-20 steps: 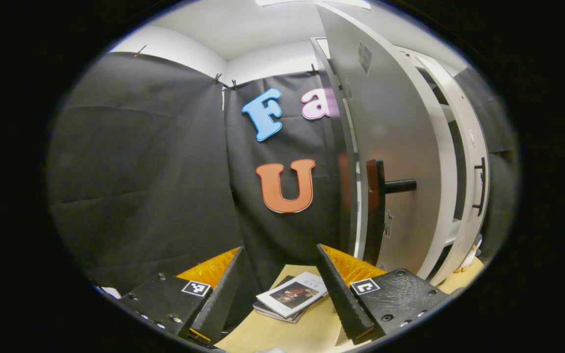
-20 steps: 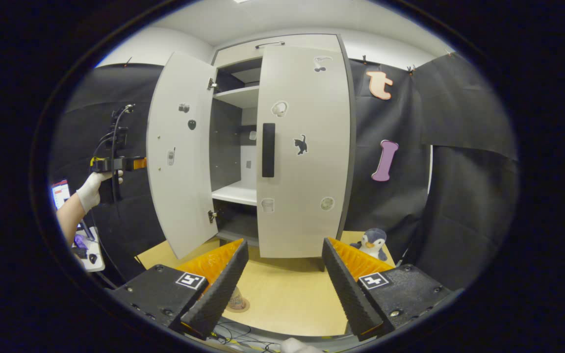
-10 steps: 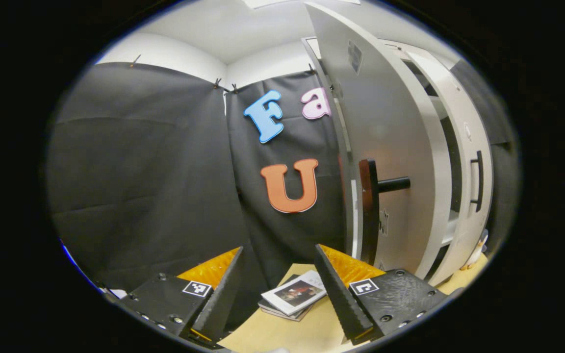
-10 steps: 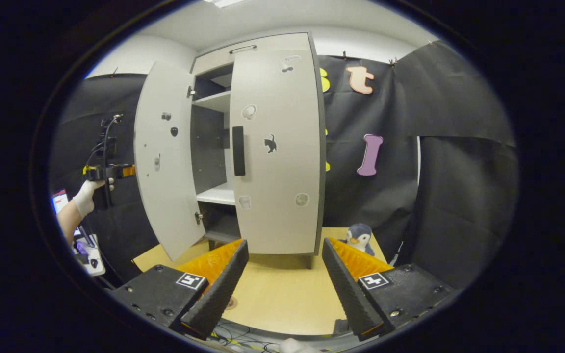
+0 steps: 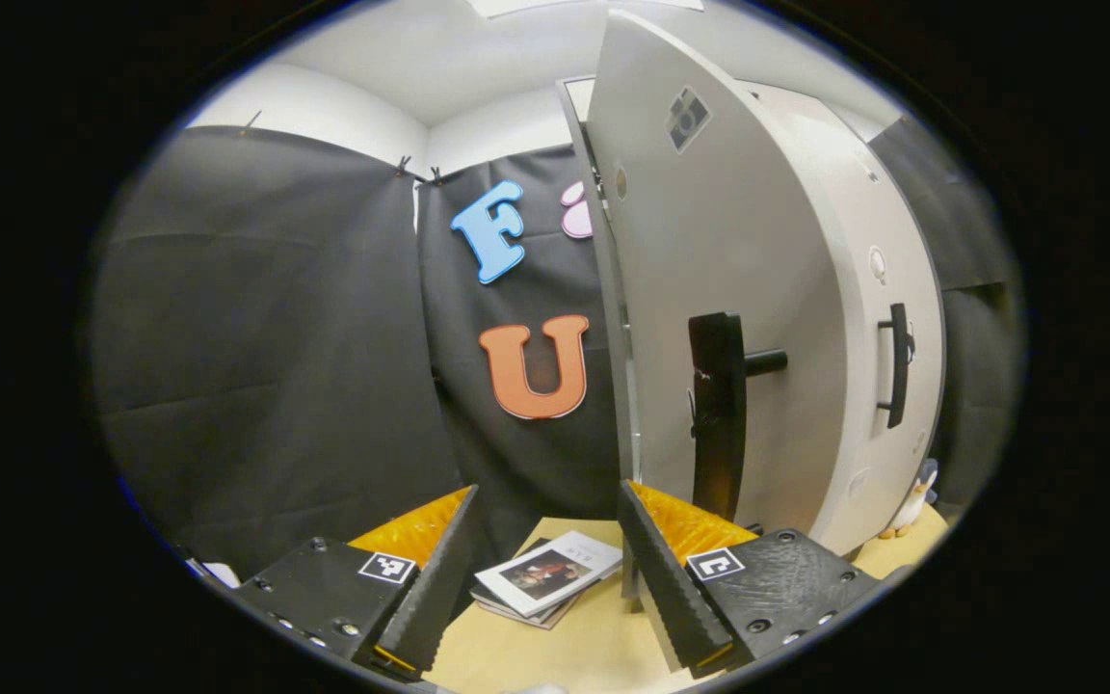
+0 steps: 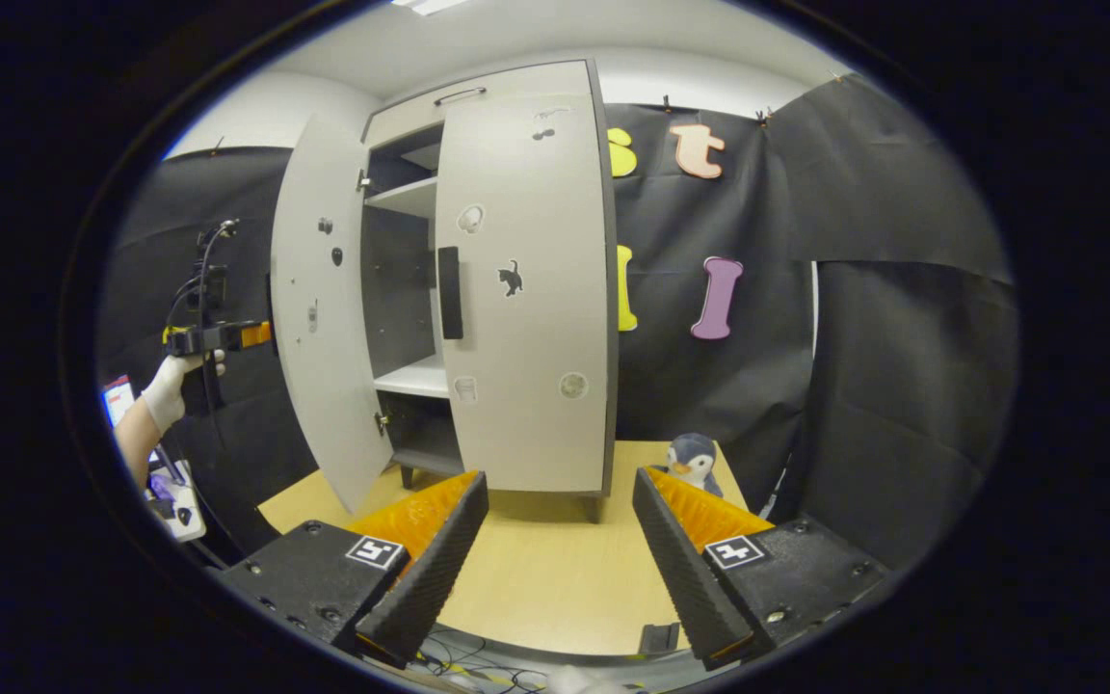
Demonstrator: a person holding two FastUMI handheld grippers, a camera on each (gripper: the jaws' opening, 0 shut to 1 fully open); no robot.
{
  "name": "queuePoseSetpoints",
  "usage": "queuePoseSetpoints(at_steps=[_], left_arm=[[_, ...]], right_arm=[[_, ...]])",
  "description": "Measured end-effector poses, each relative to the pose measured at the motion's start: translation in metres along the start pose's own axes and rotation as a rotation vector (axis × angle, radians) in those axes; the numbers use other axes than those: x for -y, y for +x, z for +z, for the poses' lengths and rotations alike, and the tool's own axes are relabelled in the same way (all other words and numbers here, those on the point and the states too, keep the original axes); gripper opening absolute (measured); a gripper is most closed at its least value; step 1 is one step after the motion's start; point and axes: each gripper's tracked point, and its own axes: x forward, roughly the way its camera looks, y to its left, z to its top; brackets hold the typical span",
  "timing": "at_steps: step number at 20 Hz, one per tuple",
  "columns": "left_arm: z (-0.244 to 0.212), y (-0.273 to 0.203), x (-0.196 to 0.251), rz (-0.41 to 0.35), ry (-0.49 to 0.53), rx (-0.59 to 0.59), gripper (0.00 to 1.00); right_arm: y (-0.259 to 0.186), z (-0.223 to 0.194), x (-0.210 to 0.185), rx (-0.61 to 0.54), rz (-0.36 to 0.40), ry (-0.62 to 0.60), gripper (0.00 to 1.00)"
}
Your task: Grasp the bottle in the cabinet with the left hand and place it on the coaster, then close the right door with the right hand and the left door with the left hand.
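Right gripper view: left tool [image 6: 251, 334] was beside the half-open left door [image 6: 319, 308], outer side; both tools' jaws spread, empty.

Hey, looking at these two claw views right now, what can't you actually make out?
- Whether the tall pale grey left cabinet door touches the left claw: too small in the right gripper view.
- The cabinet's dark lower compartment: mostly hidden by the pale grey right door.
- The cover of the thin white booklet: too small in the left gripper view.
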Motion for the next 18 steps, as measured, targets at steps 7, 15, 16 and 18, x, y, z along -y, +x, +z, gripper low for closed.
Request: queuePoseSetpoints(at_steps=[7,15,16,18], left_arm=[[0.004,0.008,0.056,-0.11,-0.014,0.007,0.87],[0.008,0.01,0.099,-0.161,-0.022,-0.016,0.97],[0.009,0.005,0.1,-0.163,-0.015,-0.014,0.97],[0.011,-0.01,0.103,-0.175,-0.004,-0.013,0.97]], right_arm=[[-0.004,0.003,0.0,0.007,-0.01,-0.008,0.99],[-0.005,0.01,0.009,0.033,-0.076,0.014,0.99],[-0.006,0.012,0.012,0.038,-0.092,0.019,0.99],[-0.005,0.015,0.014,0.041,-0.107,0.019,0.99]])
